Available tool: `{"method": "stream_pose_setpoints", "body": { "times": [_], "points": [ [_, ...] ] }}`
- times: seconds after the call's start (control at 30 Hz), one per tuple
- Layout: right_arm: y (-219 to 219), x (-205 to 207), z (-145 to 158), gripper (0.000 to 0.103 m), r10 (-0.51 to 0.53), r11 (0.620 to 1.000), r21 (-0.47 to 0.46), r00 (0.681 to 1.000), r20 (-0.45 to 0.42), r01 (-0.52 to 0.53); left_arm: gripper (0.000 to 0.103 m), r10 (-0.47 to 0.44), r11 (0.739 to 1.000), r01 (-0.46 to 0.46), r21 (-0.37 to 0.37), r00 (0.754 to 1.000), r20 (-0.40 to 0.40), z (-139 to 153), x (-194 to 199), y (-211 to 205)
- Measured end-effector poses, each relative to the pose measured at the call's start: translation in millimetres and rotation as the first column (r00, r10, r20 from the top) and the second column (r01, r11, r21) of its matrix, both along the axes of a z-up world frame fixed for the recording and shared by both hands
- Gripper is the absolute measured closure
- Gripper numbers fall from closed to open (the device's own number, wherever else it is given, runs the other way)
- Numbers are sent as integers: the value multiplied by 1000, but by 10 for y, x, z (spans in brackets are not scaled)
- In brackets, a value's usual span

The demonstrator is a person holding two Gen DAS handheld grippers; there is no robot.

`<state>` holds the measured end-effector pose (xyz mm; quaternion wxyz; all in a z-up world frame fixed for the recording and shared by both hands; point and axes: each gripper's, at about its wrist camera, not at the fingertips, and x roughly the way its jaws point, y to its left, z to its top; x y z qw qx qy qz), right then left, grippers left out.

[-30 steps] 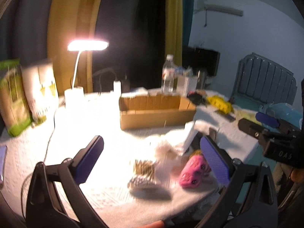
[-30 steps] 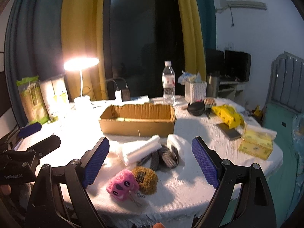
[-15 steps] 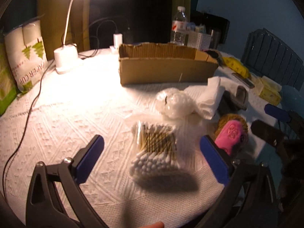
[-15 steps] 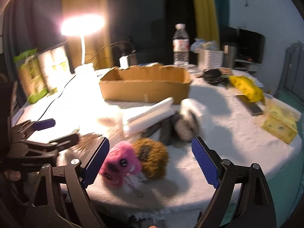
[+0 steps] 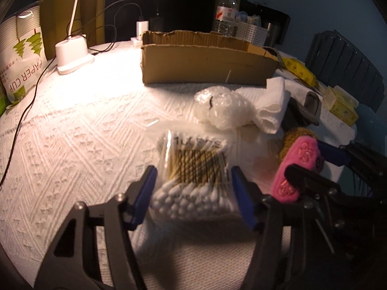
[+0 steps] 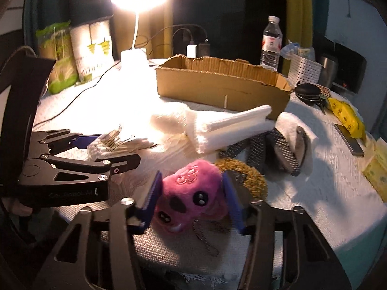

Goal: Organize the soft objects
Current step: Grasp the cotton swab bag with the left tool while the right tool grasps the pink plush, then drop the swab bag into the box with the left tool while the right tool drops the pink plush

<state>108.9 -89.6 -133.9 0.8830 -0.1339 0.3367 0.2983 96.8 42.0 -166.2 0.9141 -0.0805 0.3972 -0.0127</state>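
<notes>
Left gripper [image 5: 193, 191] fingers bracket the cotton-swab bag [image 5: 193, 181], right gripper [image 6: 191, 198] fingers the pink plush toy [image 6: 191, 193] — contact unclear — squeeze gently, lift toward the cardboard box [image 6: 217, 87].

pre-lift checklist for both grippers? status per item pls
1. Left gripper straddles the cotton swab pack: ok; firm contact: cannot tell.
2. Right gripper pads against the pink plush toy: ok, looks pinched.
3. Brown plush free of the right grasp: cannot tell, it touches the pink toy from behind.
4. The grippers clear of each other: ok, apart but close.
5. Cardboard box open with room inside: ok, top is open; contents cannot tell.
6. Path to the box: not ok, folded white towel and bubble wrap bundle lie between.
</notes>
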Motion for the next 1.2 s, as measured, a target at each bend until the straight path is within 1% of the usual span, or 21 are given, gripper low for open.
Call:
{"method": "stream_pose_setpoints", "body": {
  "times": [0.07,0.13,0.2,0.3,0.5,0.63,0.73,0.83,1.0,1.2],
  "points": [
    [49,-17,-11,55,7,1000,-21,1000,15,-6,49,-8,1000,8,1,1000,9,6,-15,5],
    [50,-23,2,63,7,1000,-18,1000,24,-7,52,-12,1000,12,-6,1000,17,16,-41,19],
    [40,-20,24,64,8,1000,-9,1000,24,-8,55,-12,1000,13,-24,999,31,42,-74,46],
    [36,-25,78,68,13,1000,-10,999,38,-13,56,-13,999,14,-29,999,50,93,-103,59],
    [-10,-22,323,68,19,999,33,996,92,-22,58,-12,999,16,-32,994,107,283,-163,74],
    [-97,33,543,68,12,995,94,993,115,-23,58,-13,1000,17,-17,986,163,497,-220,81],
    [-148,75,712,68,3,993,118,988,156,-22,58,-10,1000,14,-17,981,194,620,-211,88],
    [-193,144,835,68,-8,989,145,984,177,-18,58,-7,1000,11,-15,978,210,701,-172,84],
    [-227,277,951,68,-19,989,149,979,202,-12,58,5,1000,-1,-20,972,235,840,-76,115],
    [-243,466,1077,68,-27,988,152,978,207,-5,58,20,1000,-14,-26,965,263,998,29,192]
  ]
}}
